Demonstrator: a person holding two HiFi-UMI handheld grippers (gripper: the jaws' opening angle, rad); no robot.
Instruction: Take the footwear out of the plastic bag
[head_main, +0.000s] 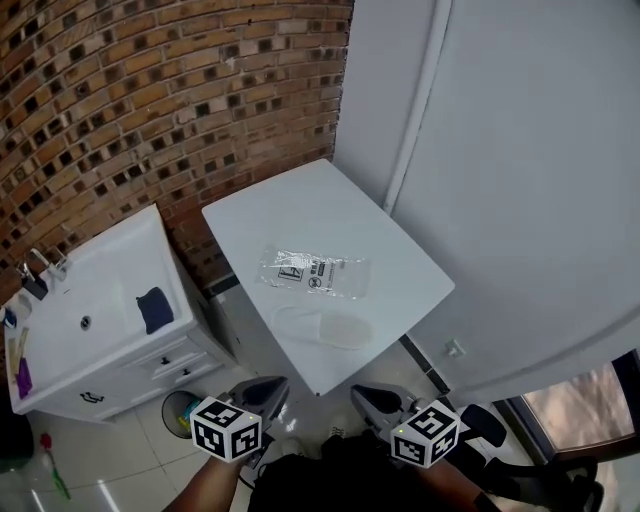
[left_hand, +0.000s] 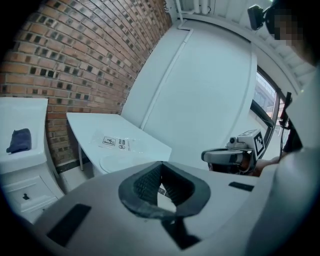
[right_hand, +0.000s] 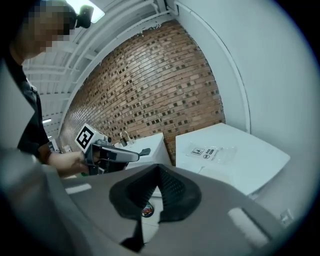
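Finding: your left claw (head_main: 265, 388) and right claw (head_main: 375, 400) are both pressed together with nothing between the pads. Both sit low by your body, short of the table (head_main: 300, 205) and pointing toward it.

Risks from here:
- You cannot grip anything with the jaws as they stand. Nudging with closed tips would likely skate the bag (head_main: 315, 272) over the smooth top.
- The slipper (head_main: 325, 327) lies close to the table's near edge. A careless reach past it could knock it to the floor.
- The bag is thin, clear film. If you pinch it at its middle instead of a corner, you may trap whatever is left inside along with it.

Position: the bag lies flat at mid-table, well apart from both claws. The slipper lies just beside it on your side, so it is the nearer of the two, ahead of and between the claws. It appears to be outside the bag. I cannot tell whether the bag still holds a second one.
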